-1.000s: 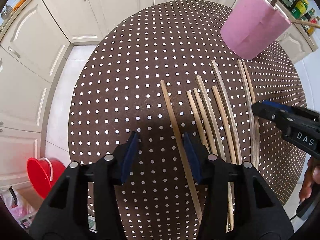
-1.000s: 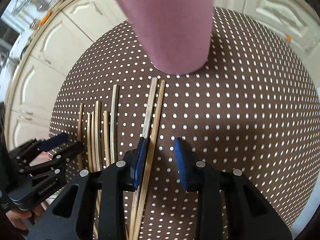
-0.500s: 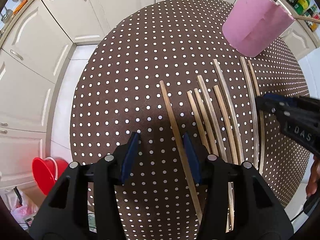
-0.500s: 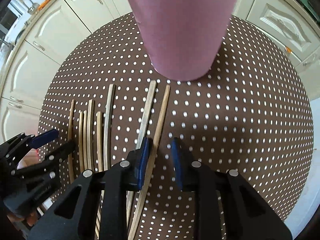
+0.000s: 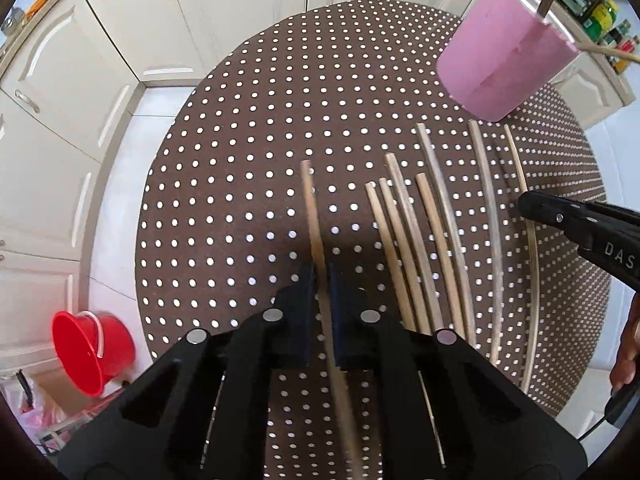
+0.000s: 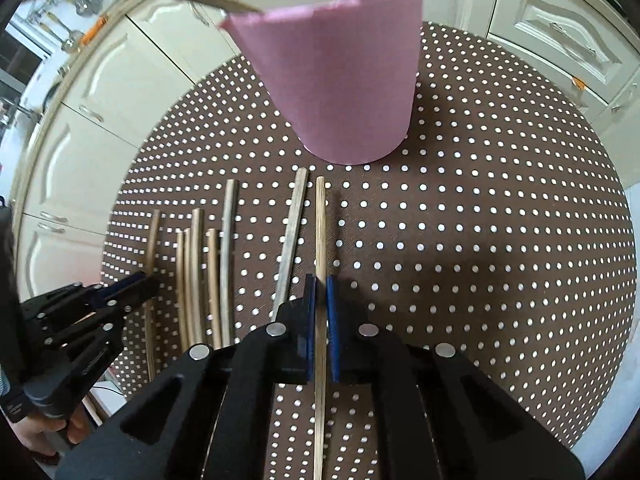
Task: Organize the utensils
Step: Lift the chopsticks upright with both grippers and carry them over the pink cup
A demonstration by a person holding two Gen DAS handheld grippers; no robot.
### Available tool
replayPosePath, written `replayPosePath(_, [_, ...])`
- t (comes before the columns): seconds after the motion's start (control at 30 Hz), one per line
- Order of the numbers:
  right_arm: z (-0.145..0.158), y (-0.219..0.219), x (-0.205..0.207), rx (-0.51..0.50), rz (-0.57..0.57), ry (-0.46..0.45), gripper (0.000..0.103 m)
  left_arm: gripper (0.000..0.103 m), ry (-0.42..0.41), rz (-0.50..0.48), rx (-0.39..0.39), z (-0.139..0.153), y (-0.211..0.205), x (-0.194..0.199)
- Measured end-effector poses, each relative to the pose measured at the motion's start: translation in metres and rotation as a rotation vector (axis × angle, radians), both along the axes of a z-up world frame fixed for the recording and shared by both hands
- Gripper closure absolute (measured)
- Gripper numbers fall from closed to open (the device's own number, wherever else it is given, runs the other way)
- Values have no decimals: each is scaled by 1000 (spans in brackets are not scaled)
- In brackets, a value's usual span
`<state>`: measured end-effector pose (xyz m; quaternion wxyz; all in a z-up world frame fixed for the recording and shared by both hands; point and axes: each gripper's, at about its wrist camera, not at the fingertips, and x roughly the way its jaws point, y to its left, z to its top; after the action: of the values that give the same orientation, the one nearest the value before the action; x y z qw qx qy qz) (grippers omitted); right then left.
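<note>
Several wooden chopsticks lie side by side on the round brown dotted table (image 5: 240,160). My left gripper (image 5: 322,280) is shut on the leftmost chopstick (image 5: 310,200). My right gripper (image 6: 321,288) is shut on the rightmost chopstick (image 6: 320,220). A pink cup (image 5: 504,52) stands at the far right of the table and holds two sticks; it also shows just beyond the chopstick tips in the right wrist view (image 6: 344,80). The right gripper shows in the left wrist view (image 5: 524,204), the left gripper in the right wrist view (image 6: 148,280).
Cream kitchen cabinets (image 5: 120,40) surround the table. A red bucket (image 5: 92,352) stands on the floor at lower left. Loose chopsticks (image 5: 420,232) lie between the two held ones, also in the right wrist view (image 6: 208,272).
Both grippers have closed: the left on the leftmost chopstick, the right on the rightmost one. Both were open a second ago.
</note>
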<state>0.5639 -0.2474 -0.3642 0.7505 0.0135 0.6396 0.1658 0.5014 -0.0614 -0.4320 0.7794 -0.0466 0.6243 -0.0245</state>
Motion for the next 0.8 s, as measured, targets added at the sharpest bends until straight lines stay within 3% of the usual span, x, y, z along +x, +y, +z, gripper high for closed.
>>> replayPosePath(0.17, [27, -15, -10, 61, -33, -46, 98, 97, -44, 8, -85, 20, 5, -9])
replayPosePath(0.43, [69, -29, -34, 120, -54, -148, 98, 97, -164, -12, -170, 79, 13, -22])
replayPosePath(0.8, [135, -21, -65, 165, -94, -316, 99, 97, -326, -93, -234, 155, 11, -42])
